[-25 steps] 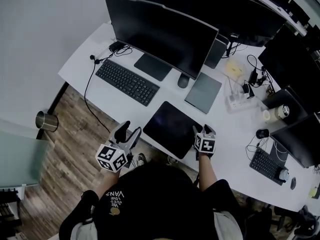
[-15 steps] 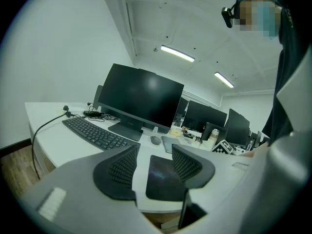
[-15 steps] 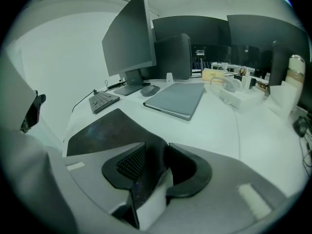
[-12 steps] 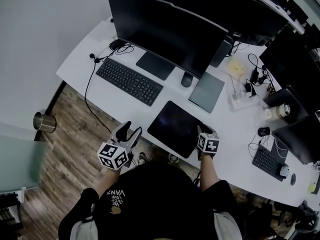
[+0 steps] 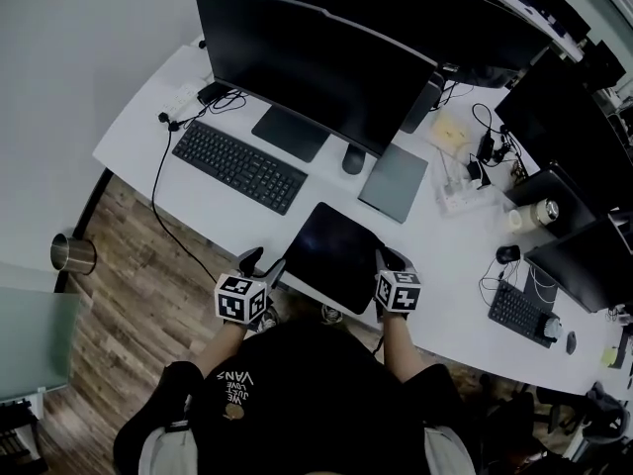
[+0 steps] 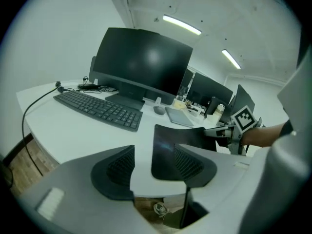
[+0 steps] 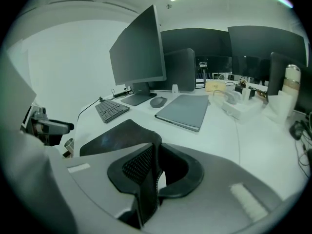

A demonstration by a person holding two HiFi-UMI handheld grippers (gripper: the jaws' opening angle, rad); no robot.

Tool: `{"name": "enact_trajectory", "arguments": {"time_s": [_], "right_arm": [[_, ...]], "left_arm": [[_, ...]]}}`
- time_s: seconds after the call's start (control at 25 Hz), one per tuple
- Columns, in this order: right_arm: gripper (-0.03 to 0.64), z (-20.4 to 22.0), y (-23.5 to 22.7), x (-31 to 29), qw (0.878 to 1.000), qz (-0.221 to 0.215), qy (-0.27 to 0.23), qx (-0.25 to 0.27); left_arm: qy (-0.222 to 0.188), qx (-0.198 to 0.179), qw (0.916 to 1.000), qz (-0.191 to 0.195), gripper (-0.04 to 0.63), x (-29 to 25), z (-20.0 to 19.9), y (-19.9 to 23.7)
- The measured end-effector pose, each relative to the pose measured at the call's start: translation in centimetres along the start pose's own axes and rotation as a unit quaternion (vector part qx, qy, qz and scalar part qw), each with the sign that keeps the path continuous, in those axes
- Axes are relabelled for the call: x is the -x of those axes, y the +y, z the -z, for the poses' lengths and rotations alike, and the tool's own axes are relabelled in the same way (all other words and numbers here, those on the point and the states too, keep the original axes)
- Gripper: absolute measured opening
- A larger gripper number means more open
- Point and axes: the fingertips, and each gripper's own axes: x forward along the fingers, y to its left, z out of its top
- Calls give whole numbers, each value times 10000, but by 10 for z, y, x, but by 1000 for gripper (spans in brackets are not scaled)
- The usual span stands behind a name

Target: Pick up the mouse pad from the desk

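Stretching away beyond both sets of fingers, a white desk [image 5: 435, 245] carries a wide black monitor [image 5: 316, 67] at its far side, with a black keyboard [image 5: 239, 166] lying ahead of the left gripper's fingers and to their outer side. The black mouse pad [image 5: 331, 255] sits at the desk's near edge, between the two grippers, its near right corner lifted off the surface. A flat grey slab [image 5: 394, 182] lies just past the pad, straight ahead of the right gripper's fingers. The right gripper [image 5: 391, 257] has just been closing, and its fingers [image 7: 139, 167] now pinch the raised corner of the pad, the thin black sheet pressed between them. The left gripper [image 5: 262, 262] has just been opening; its fingers [image 6: 114, 169] stand spread at the desk's edge and grip nothing, with only bare desk rim showing in the gap, while the pad's near left corner lies just beyond the inner finger. A small dark mouse [image 5: 353, 158] rests farther off, beside the monitor's foot.
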Motion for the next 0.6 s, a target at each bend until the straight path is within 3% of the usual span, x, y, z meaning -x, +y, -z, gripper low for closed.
{"name": "enact_trajectory", "arguments": {"time_s": [0.24,0.6], "right_arm": [[54,-6,6,9,9999,-83,-94,-57],[54,-6,10,15,9997,-212,-121,-66]], "left_arm": [[802,-342,9962,-78,261,-31,28,-7],[1425,-662,9873,-247,285,-52,53,-18]]}}
